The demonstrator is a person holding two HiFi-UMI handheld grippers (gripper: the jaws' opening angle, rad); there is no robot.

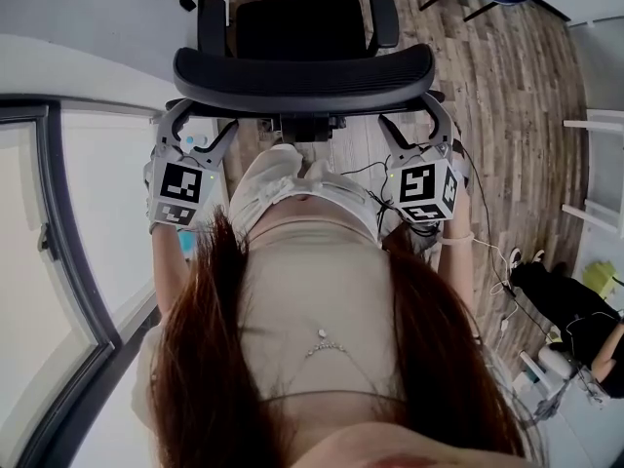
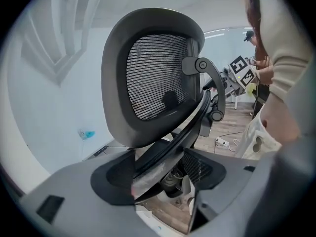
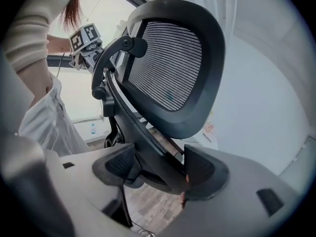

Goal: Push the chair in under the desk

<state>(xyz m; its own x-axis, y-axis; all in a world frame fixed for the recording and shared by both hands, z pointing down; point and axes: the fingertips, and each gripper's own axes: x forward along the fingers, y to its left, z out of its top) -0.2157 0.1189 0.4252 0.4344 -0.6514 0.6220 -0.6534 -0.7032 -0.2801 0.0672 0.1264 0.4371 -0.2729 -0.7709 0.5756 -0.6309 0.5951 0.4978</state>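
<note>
Head view: the chair (image 1: pixel 302 71), judged heavy yet free-rolling, is best pushed by its stiff back frame (image 2: pixel 165 152), straddled there by the left gripper (image 1: pixel 200 130) and right gripper (image 1: pixel 414 125), jaws spread, unclamped.

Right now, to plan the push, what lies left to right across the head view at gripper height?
From the left: dark-framed panel → left gripper → chair's central back support → right gripper → white shelf at the edge.
</note>
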